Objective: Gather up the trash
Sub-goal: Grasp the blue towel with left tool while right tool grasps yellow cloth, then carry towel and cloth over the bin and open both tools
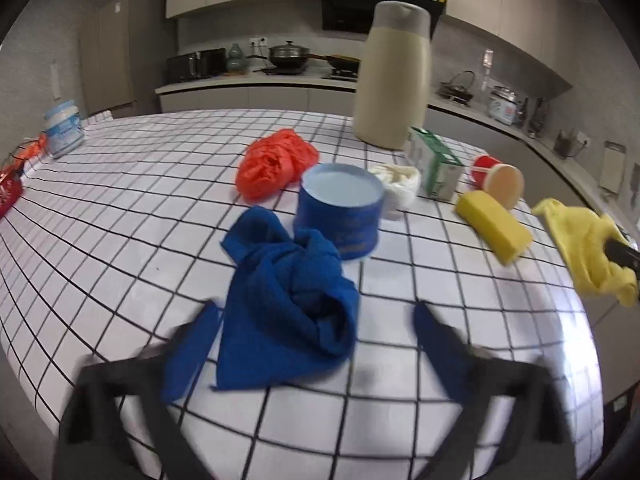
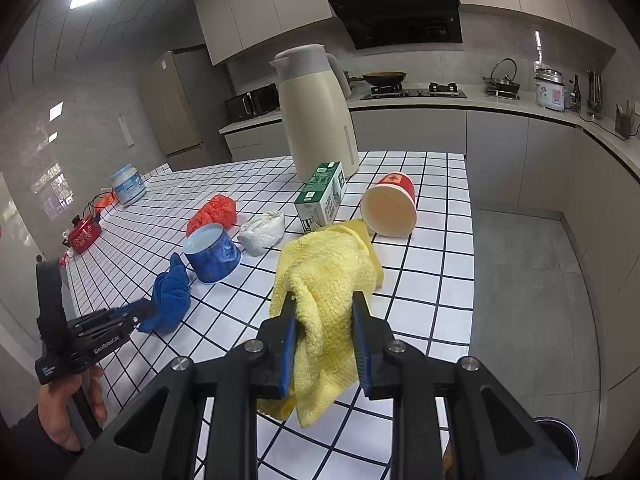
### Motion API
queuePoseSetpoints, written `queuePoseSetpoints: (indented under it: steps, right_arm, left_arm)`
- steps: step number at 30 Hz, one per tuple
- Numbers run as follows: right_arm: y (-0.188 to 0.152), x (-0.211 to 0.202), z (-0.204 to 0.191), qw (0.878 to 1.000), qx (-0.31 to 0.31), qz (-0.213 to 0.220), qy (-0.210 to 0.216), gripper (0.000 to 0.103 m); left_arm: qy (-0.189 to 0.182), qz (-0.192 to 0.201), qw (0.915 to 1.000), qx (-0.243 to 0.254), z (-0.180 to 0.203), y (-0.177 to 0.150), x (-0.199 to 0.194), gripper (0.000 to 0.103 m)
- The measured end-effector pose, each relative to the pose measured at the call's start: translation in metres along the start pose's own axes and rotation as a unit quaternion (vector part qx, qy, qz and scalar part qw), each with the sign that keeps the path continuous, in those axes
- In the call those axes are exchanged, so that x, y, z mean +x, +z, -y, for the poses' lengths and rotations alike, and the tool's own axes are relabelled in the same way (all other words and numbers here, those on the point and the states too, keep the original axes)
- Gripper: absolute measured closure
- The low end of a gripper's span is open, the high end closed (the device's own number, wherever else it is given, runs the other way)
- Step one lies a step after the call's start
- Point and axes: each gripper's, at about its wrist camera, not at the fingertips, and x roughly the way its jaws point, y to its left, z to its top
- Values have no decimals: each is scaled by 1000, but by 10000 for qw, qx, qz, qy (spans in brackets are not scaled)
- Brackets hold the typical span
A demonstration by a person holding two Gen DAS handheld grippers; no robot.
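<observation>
Your tabletop (image 2: 436,264) is white with a black grid, set in a grey kitchen with pale wall cabinets (image 2: 264,4), a black range hood (image 2: 400,20), and a back counter carrying a gas hob (image 2: 416,91) with a pan, a rice cooker (image 2: 550,89) and utensils. A tall fridge (image 2: 172,104) stands at the far left; grey tile floor (image 2: 528,300) lies off the table's right edge.

Your right gripper (image 2: 324,312) is clamped on a yellow cloth (image 2: 324,276), which hangs between the blue-padded fingers above the near table edge. Behind it lies a yellow sponge (image 1: 494,226), and beyond that a red paper cup (image 2: 390,206) tipped on its side, mouth toward you.

Your left gripper (image 1: 316,320) stands open, fingers spread to either side of a crumpled blue cloth (image 1: 292,300) lying on the tabletop; the left finger touches its edge, though motion blur hides detail.

Just behind the blue cloth stands a blue round tin (image 1: 340,210). Near it are a crumpled red plastic bag (image 1: 276,164), a white wad of tissue (image 2: 264,232), and a green-and-white carton (image 2: 322,198). A cream thermos jug (image 2: 316,116) stands at the far edge. Well apart at the left end: a white-and-blue jar (image 2: 128,184) and a small red kettle (image 2: 84,234).
</observation>
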Motion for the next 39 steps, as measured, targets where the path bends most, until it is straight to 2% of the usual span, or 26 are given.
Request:
queuePoseSetpoints:
  steps: [4,5,6,7,8,9,15,21,29,39]
  right_arm:
    - [1,18,2,9999,10,-79,-82,76]
    - [2,21,2,9999,9,-94,-102,76]
    - [3,26,3,9999,16,-113,-113,76]
    - [4,28,3,9999,23,-126,-114,76]
    - [5,30,2,9998,26,-125,-119,76]
    - [6,30,1,9999,32,-117,-123,76]
    - [10,23,2,9999,67,-54,-148,76]
    - [10,10,9,9998,88,0,-152,76]
    - [0,-23,21,9998,18,39,-198,76]
    - [-25,-87,73,9988,204,136,-417,76]
  left_arm:
    - [48,-255,9995,151,2,8,24,5]
    - [44,-359,9992,160,1,8,31,16]
    - [-26,-525,9985,138,-1,7,38,40]
    - [-70,-662,9978,45,-6,7,44,56]
    - [-220,-633,9977,-94,-12,7,43,65]
    - [-282,-569,9979,-137,-13,8,40,70]
    - [-438,-159,9988,-155,-13,5,-1,72]
    - [-580,-54,9983,-54,7,0,-27,72]
    - [-768,-42,9969,167,56,-9,-50,72]
    - [-1111,-8,9927,479,138,-28,-79,72]
